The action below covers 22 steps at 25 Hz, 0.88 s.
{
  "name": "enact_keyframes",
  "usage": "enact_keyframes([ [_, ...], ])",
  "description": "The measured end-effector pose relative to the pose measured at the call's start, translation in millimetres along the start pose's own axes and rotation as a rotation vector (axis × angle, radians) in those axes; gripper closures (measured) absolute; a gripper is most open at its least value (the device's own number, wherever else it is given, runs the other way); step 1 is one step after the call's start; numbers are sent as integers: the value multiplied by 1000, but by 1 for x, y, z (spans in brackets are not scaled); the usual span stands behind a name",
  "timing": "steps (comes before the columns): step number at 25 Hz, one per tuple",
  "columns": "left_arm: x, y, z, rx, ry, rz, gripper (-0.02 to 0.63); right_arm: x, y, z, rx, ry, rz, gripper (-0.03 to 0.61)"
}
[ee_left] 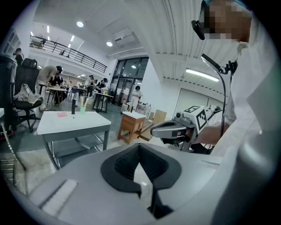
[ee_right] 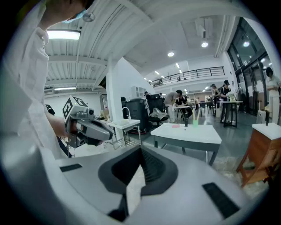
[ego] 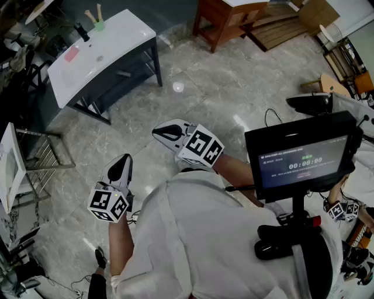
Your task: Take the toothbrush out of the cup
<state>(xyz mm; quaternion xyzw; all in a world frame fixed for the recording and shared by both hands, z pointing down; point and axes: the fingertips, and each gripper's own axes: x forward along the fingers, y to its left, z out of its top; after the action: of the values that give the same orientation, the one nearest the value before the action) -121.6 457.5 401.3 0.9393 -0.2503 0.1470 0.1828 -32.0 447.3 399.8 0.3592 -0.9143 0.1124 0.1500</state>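
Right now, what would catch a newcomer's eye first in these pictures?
The two marker-cubed grippers held over the marble floor stand out: left gripper and right gripper, both with fingers shut and empty. Beyond them, upper left, a white washstand carries a green cup with a toothbrush standing in it.

Closed, empty right gripper [ee_right: 140, 151] faces green cup [ee_right: 195, 122] on white table [ee_right: 193, 134].
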Motion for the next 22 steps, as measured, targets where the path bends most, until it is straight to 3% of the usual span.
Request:
enact_keyframes([
  [3, 11, -6, -2, 8, 14, -1, 607, -5, -7, -5, 7, -7, 10, 572],
  [11, 81, 8, 33, -1, 27, 33, 607, -7, -86, -4, 17, 5, 56, 571],
  [18, 103, 41, 45, -33, 16, 85, 606, 14, -122, -7, 22, -4, 61, 566],
  [22, 114, 76, 50, -39, 10, 69, 605, 47, -145, -5, 28, 11, 29, 459],
])
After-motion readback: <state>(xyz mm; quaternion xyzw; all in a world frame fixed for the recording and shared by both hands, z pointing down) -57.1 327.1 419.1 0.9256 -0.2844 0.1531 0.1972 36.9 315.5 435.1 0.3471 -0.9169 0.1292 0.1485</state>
